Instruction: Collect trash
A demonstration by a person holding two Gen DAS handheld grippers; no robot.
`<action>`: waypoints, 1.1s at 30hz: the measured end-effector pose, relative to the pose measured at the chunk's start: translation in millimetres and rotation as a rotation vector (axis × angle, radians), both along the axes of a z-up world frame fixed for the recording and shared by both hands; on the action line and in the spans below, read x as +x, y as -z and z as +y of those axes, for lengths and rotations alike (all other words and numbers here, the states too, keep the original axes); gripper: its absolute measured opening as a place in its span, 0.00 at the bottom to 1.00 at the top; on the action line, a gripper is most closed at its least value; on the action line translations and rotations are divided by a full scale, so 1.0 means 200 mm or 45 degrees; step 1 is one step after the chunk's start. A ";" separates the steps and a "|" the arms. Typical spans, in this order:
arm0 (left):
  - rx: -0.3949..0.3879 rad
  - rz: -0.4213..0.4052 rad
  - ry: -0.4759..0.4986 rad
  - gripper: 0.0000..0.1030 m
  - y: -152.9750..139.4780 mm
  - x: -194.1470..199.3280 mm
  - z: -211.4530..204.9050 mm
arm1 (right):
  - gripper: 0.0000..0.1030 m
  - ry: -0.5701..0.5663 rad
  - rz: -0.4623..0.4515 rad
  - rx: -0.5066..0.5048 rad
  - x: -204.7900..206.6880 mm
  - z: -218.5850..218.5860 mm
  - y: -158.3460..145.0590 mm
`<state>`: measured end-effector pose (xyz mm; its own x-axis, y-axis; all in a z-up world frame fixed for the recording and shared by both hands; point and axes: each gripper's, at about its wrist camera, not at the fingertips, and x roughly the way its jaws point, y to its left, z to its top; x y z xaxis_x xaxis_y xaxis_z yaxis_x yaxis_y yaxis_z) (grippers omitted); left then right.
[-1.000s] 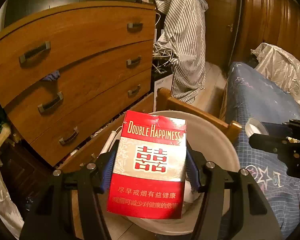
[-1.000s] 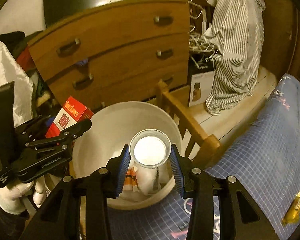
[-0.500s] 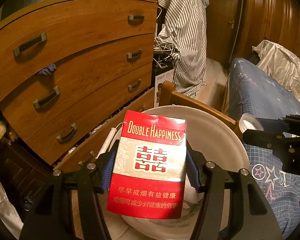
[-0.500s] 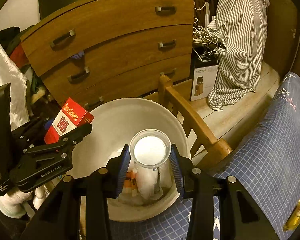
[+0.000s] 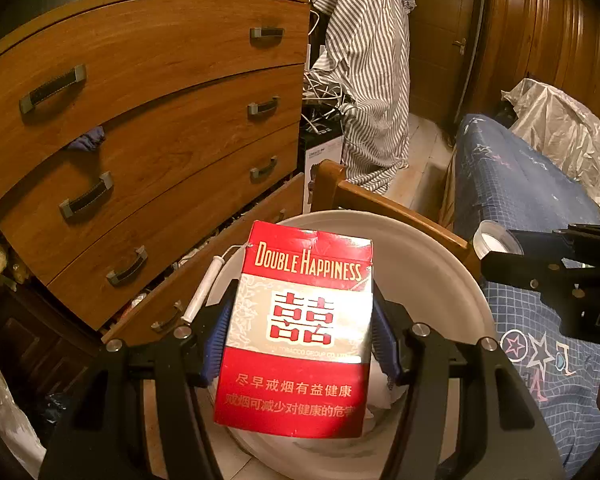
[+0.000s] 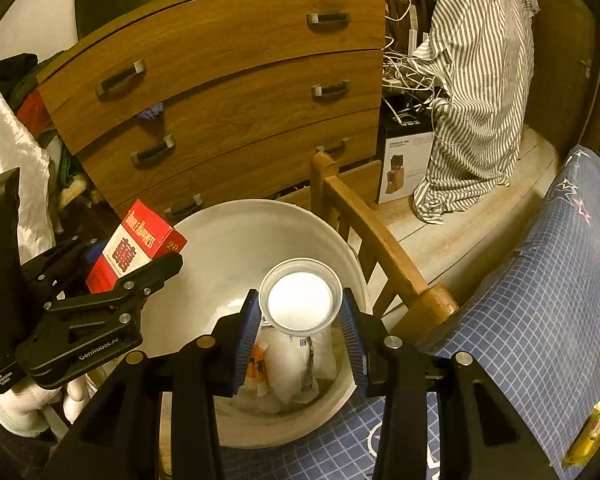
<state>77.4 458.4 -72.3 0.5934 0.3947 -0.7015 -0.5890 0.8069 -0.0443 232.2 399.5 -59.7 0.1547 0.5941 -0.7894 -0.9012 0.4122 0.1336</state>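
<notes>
My left gripper [image 5: 302,340] is shut on a red and silver cigarette pack [image 5: 300,328] and holds it upright over the near-left rim of a white bin [image 5: 440,264]. The same pack [image 6: 134,248] shows at the left of the right wrist view, with the left gripper [image 6: 100,320] in a white-gloved hand. A clear plastic cup [image 6: 300,300], seen from above, sits between the blue pads of my right gripper [image 6: 300,324], which is shut on it above the bin [image 6: 220,248]. In the left wrist view the cup [image 5: 494,238] appears at the right. White wrappers [image 6: 288,364] lie in the bin's bottom.
A wooden chest of drawers [image 5: 140,120] stands behind the bin. A wooden bed rail [image 6: 380,252] runs along the bin's right side, beside blue patterned bedding [image 6: 540,300]. A yellow wrapper [image 6: 588,432] lies on the bedding at the far right. A striped shirt [image 6: 480,80] hangs beyond.
Both grippers have come a little closer to the bin, which now fills more of each view. Each grip is unchanged.
</notes>
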 end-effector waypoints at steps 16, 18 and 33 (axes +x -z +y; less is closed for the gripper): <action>-0.006 0.002 -0.016 0.64 -0.01 -0.01 0.01 | 0.48 -0.031 0.007 0.007 -0.02 0.01 -0.02; -0.003 -0.007 -0.030 0.73 -0.01 -0.03 0.02 | 0.69 -0.023 0.004 0.031 -0.02 -0.01 -0.02; 0.037 -0.155 -0.105 0.89 -0.13 -0.21 -0.09 | 0.75 0.018 -0.053 0.241 -0.16 -0.36 -0.16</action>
<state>35.4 440.5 -46.6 0.6383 0.4646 -0.6138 -0.6450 0.7580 -0.0971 200.7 327.5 -26.7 0.1942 0.7292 -0.6562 -0.9021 0.3956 0.1726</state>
